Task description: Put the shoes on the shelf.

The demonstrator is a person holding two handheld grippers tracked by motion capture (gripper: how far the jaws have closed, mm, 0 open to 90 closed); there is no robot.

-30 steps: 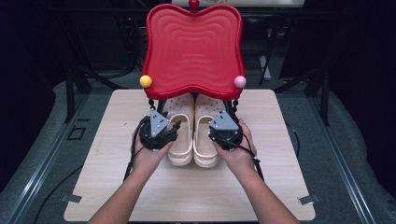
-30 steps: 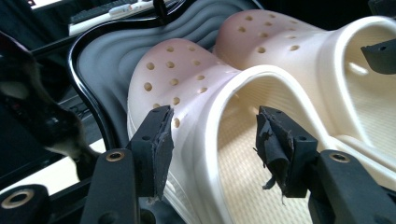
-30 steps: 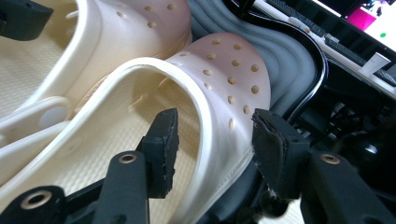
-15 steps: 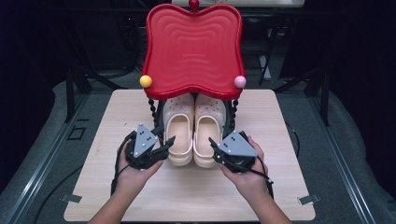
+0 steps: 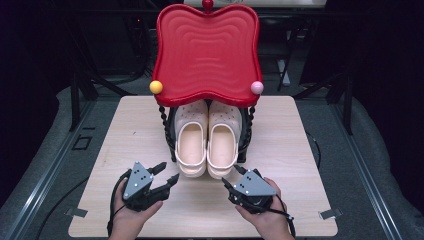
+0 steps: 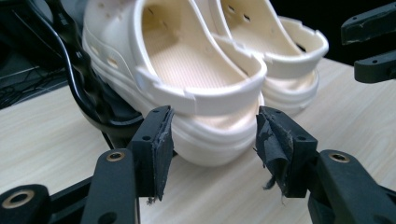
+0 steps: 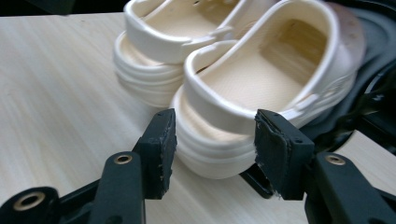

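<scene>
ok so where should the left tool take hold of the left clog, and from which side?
Probably the heel end of the left clog, approached from the near table edge. The heel faces the open left tool, sticks out past the black stand, and its toe sits tucked under the red tray, so pinch across the heel strap's sides.

High view looks forward-down over whole desk (image 5: pixel 125 130); both gripper views sit low, close, facing clogs (image 6: pixel 196 79) near desk's centre, shared.
</scene>
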